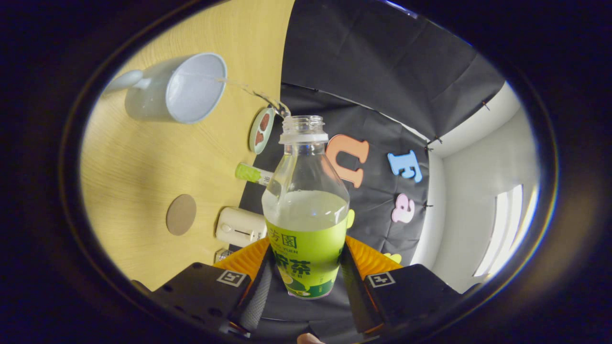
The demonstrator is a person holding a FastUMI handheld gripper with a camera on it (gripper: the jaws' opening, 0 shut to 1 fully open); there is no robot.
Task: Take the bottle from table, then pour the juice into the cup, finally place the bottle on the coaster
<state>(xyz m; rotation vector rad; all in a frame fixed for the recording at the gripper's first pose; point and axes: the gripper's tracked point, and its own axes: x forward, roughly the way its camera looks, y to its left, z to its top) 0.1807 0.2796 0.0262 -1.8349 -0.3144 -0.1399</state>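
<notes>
Hand-held gripper (306,267) is clamped on the bottle (306,210), both fingers (253,291) pressing on the green-label part from either side, so it's a solid grip on the lower body. Whole view is rolled over sideways, meaning the bottle is tipped way over toward the counter (138,162). Cap is off, and a thin clear stream of juice (253,93) is running from the open mouth straight to the cup (177,88).

That cup is a pale bluish mug with its handle pointing away from the bottle, sitting well out on the wood counter, and the stream meets it right at the rim. Bottle still has a good amount of pale cloudy liquid in it, level sitting just above the label.

Other stuff on the counter: a round brown coaster (181,214), bare, nothing on it, sitting apart from the cup and closer to the fingers. Along the back edge of the counter where it meets the black booth wall there's a small round dish (261,130) with something reddish brown in it, just beside the bottle's neck. Further along that edge there's a lime green and white tube (252,174) lying down, then a cream coloured boxy thing (240,227), can't tell what it is, nearest the fingers.
</notes>
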